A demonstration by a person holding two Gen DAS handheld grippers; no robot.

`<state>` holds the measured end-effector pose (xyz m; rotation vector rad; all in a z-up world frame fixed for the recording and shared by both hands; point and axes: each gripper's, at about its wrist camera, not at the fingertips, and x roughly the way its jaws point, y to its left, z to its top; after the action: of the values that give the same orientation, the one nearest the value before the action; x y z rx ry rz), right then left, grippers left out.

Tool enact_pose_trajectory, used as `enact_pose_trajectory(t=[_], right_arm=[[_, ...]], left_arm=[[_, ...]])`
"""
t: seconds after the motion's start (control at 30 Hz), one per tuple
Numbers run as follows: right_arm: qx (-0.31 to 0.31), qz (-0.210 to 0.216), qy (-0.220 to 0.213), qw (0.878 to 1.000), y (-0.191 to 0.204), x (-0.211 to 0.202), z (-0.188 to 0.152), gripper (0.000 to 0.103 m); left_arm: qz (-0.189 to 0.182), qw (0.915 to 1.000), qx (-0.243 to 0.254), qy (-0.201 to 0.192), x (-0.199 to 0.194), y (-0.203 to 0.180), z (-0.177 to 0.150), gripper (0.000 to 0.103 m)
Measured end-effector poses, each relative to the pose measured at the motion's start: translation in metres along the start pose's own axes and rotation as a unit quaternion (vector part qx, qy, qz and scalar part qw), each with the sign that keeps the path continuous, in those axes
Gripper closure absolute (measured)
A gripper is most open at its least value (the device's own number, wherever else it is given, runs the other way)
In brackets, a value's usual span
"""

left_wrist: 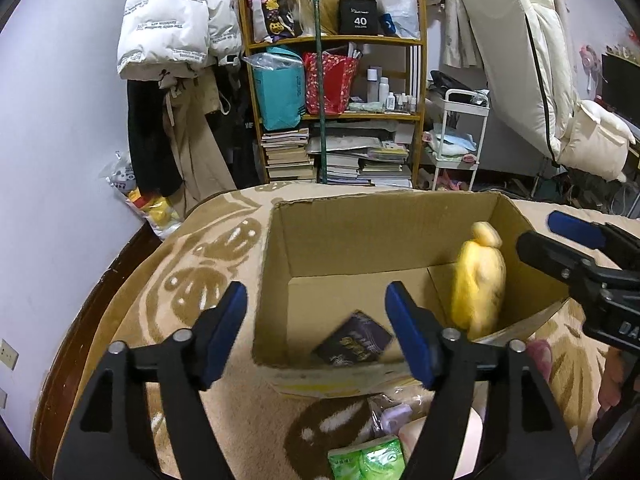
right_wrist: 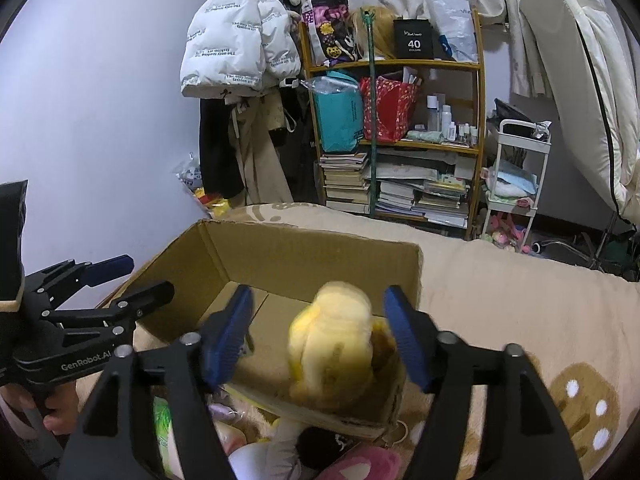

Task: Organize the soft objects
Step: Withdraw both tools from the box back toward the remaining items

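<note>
Currently, the yellow plush (right_wrist: 336, 344) is inside the cardboard box (left_wrist: 360, 236), at the box's right end as the left wrist view shows it, and it appears blurred in both views. In the right wrist view it lies between the spread fingers of the right gripper (right_wrist: 320, 336); the blue pads do not press on it, and a gap shows on each side. A dark packet (left_wrist: 354, 338) lies tilted on the box floor near the front wall, blurred as well, beyond the fingers of the left gripper (left_wrist: 316, 328), which stand apart with nothing pinched between them.

The box sits open-topped on a beige blanket (left_wrist: 224, 248) with a brown leaf pattern. In front of the box, toward the grippers, more soft items are piled: a green pack (left_wrist: 368, 458), a pale purple item in clear wrap (left_wrist: 394, 416) and a pink plush (right_wrist: 360, 464). A hand (right_wrist: 52, 412) grips the handle of the left gripper at the left edge of the right wrist view.

Behind the blanket stands a wooden shelf (left_wrist: 332, 42) holding bags, bottles and stacked books. A white puffer jacket (left_wrist: 168, 28) hangs to its left, and a white cart (left_wrist: 460, 132) stands to its right.
</note>
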<state>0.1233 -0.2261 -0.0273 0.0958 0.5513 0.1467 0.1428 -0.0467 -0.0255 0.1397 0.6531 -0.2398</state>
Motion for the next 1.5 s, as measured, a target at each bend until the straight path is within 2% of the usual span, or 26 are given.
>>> enact_pose_trajectory(t=[0.13,0.2,0.27,0.53,0.7,0.87,1.2,1.5], right_arm=[[0.015,0.002,-0.01,1.0,-0.003,-0.009,0.001,0.009],[0.023,0.0,-0.015,1.0,-0.004,-0.014,0.001,0.0],[0.027,-0.005,-0.022,0.999,-0.005,-0.02,0.0,0.0],[0.02,-0.016,-0.018,1.0,0.0,-0.041,-0.004,0.0],[0.013,-0.012,-0.016,1.0,0.005,-0.055,-0.007,0.0],[0.02,-0.016,-0.014,1.0,0.004,-0.074,-0.012,0.0],[0.033,-0.044,0.017,0.998,-0.002,-0.103,-0.026,0.0],[0.043,-0.059,0.056,0.996,-0.007,-0.1,-0.038,0.0]], left_arm=[[0.008,1.0,-0.002,-0.004,-0.006,0.002,0.0,0.016],[0.014,0.9999,-0.004,-0.007,-0.011,0.002,-0.002,0.009],[0.024,0.9996,-0.006,-0.01,-0.017,0.003,-0.004,0.006],[0.031,0.9995,-0.002,0.003,-0.037,0.006,-0.012,0.006],[0.032,0.999,0.011,0.029,-0.051,0.005,-0.018,0.006],[0.039,0.9986,-0.002,0.037,-0.068,0.01,-0.025,0.006],[0.037,0.9974,-0.014,0.06,-0.09,0.019,-0.04,0.006],[0.032,0.9958,-0.026,0.081,-0.086,0.023,-0.047,0.006]])
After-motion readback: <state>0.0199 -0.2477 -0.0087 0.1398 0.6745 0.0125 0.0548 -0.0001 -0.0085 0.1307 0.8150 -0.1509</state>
